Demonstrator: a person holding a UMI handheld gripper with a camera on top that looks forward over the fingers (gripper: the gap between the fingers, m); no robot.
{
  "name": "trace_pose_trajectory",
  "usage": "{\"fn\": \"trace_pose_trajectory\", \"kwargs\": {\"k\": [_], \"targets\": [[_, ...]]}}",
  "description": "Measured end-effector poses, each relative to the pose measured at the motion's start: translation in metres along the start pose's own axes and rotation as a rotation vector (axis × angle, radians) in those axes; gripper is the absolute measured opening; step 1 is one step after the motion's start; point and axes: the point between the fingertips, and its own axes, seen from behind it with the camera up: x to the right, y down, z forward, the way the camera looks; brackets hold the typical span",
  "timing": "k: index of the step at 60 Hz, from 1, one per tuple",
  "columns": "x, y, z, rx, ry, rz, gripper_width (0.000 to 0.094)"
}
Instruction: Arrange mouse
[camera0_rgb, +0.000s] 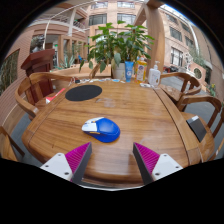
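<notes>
Wooden worktop (130, 110), round-edged, with two chairs (35, 88) visible alongside. One blue mouse (103, 128) lies on it, just ahead of the gripper (112, 160), untouched. Both fingers (76, 160) stand apart, holding nothing. One dark round mat (84, 92) lies beyond. One potted plant (120, 45) and three bottles (141, 72) stand at the far edge.

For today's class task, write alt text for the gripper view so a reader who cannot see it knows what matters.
A blue and white mouse lies on a wooden table, just ahead of the open gripper, whose fingers hold nothing. Farther back, a round black mouse pad lies on the table, with bottles and a potted plant at the far edge and wooden chairs around.
</notes>
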Motion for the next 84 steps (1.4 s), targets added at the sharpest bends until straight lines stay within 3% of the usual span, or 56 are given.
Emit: {"fn": "trace_pose_trajectory", "kwargs": {"k": [14, 26, 34, 39, 53, 62, 68, 74, 79, 84], "targets": [[-0.018, -0.032, 0.049, 0.026, -0.023, -0.018, 0.0856], [-0.012, -0.058, 0.082, 0.032, 0.019, -0.037, 0.0833], [-0.010, -0.064, 0.099, 0.024, 0.021, -0.013, 0.0716], [-0.018, -0.066, 0.102, 0.022, -0.013, 0.008, 0.0541], [-0.011, -0.067, 0.105, -0.001, 0.055, 0.028, 0.0382], [-0.007, -0.077, 0.103, -0.014, 0.096, 0.075, 0.0374], [-0.001, -0.125, 0.096, 0.059, 0.133, 0.104, 0.0376], [0.001, -0.208, 0.088, 0.191, 0.153, 0.122, 0.0376], [-0.006, -0.272, 0.087, 0.303, 0.151, 0.129, 0.0377], [-0.026, -0.323, 0.094, 0.363, 0.127, 0.143, 0.0374]]}}
